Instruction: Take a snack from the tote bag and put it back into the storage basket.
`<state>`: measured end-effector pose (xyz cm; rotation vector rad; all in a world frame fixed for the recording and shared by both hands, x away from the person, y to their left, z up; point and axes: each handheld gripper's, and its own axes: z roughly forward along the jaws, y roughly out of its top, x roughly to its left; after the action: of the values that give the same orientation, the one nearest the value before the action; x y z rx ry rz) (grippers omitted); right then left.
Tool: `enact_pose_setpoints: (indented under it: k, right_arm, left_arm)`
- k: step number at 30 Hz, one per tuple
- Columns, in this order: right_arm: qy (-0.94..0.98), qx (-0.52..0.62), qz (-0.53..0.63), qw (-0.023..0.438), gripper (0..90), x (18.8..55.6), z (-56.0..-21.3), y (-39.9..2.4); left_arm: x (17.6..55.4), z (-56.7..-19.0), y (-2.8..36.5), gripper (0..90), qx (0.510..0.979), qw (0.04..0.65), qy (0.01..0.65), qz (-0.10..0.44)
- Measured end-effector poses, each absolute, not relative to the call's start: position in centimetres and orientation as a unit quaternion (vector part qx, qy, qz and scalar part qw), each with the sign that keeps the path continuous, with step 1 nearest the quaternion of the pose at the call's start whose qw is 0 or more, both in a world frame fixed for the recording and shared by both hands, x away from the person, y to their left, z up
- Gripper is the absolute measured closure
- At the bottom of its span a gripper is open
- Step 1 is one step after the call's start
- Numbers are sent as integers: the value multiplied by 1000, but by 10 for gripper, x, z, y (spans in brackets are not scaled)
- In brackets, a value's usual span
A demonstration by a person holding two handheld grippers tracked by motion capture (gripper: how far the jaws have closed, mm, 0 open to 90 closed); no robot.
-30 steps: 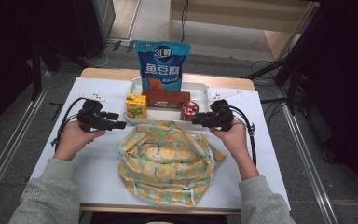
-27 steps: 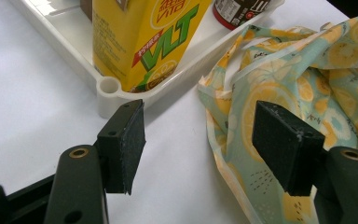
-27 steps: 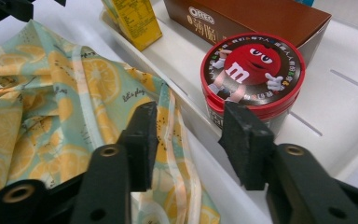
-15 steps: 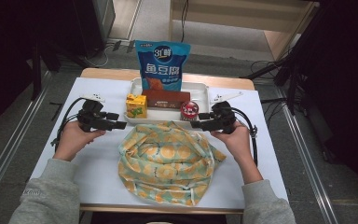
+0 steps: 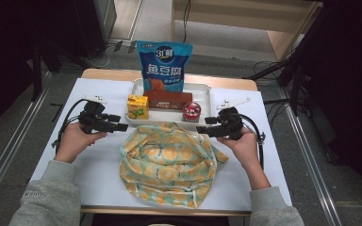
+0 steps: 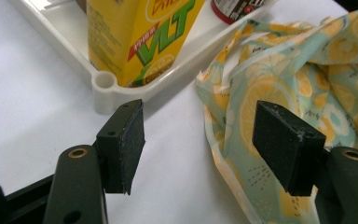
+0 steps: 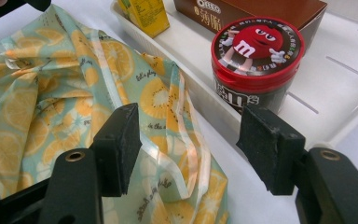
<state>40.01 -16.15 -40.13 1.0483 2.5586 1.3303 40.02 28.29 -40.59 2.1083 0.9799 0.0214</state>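
My right gripper (image 5: 202,130) is open, and its jaws have just been opening, with nothing pinched between them. My left gripper (image 5: 122,127) is open too. Both wait at the far corners of the lemon-print bag (image 5: 169,162), which lies crumpled near the front edge of the table (image 5: 99,89). I think the bag is light, soft and floppy, so I should pinch its striped rim. Behind it sits a hard white tray (image 5: 202,89) with a yellow juice box (image 5: 137,106), a brown box (image 5: 168,100) and a round candy tub (image 5: 191,111).
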Motion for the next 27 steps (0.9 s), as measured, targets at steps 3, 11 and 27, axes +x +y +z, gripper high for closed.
enact_pose_setpoints:
  k: [3, 11, 27]
  right_arm:
    - [832, 343, 434, 39, 390, 397, -404, -165]
    - [830, 353, 429, 48, 371, 393, -410, -175]
    - [827, 364, 425, 55, 372, 386, -417, -194]
  left_arm:
    - [400, -406, 283, 346, 832, 400, 385, 7]
    - [399, -406, 283, 346, 833, 396, 387, 7]
    - [400, -407, 284, 346, 831, 397, 389, 5]
